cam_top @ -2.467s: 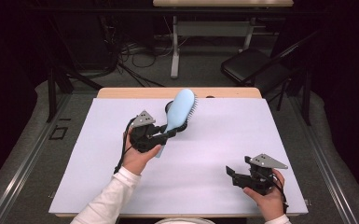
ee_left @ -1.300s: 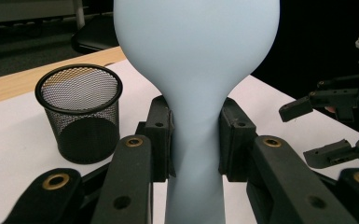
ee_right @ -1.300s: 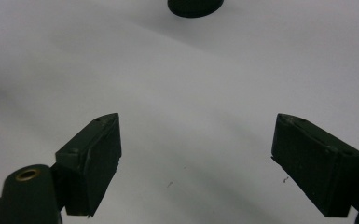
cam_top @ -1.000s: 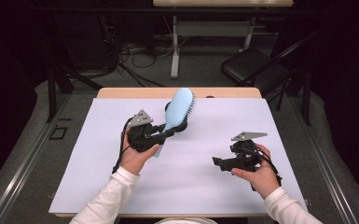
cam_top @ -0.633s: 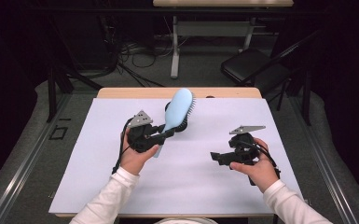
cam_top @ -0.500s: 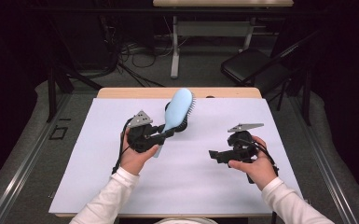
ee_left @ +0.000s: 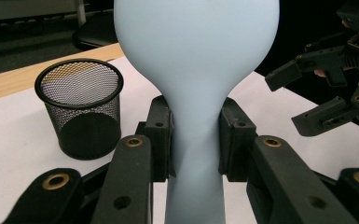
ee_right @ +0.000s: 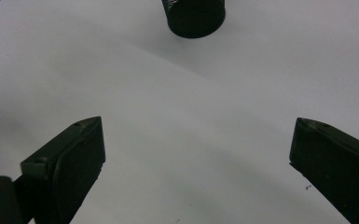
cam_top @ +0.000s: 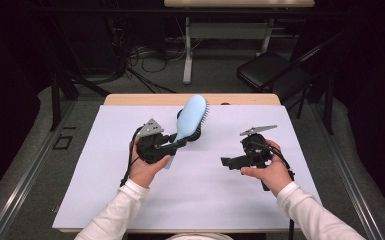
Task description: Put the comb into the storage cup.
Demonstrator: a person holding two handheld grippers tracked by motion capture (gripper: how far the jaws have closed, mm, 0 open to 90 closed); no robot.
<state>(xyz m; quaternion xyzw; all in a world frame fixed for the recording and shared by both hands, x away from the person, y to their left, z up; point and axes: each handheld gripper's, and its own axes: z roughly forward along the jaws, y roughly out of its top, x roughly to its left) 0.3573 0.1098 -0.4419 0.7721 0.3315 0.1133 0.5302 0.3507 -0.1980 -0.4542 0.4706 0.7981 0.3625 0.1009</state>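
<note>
Plainly, the left tongs [cam_top: 172,145] were clamped on the neck of the pale blue hairbrush [cam_top: 191,117], holding it raised above the white worktop [cam_top: 105,200] with its head tilted away from the person. In the left gripper view the pads pressed both sides of the handle [ee_left: 193,154]. The right tongs [cam_top: 228,163] had just been opening and stood wide with nothing between them, pointing toward the brush. A black mesh cup [ee_left: 80,107] stood on the worktop just beyond the brush. The step looked like a handover or a drop into that cup; next, the brush would need steadying and lining up over the cup's mouth.
</note>
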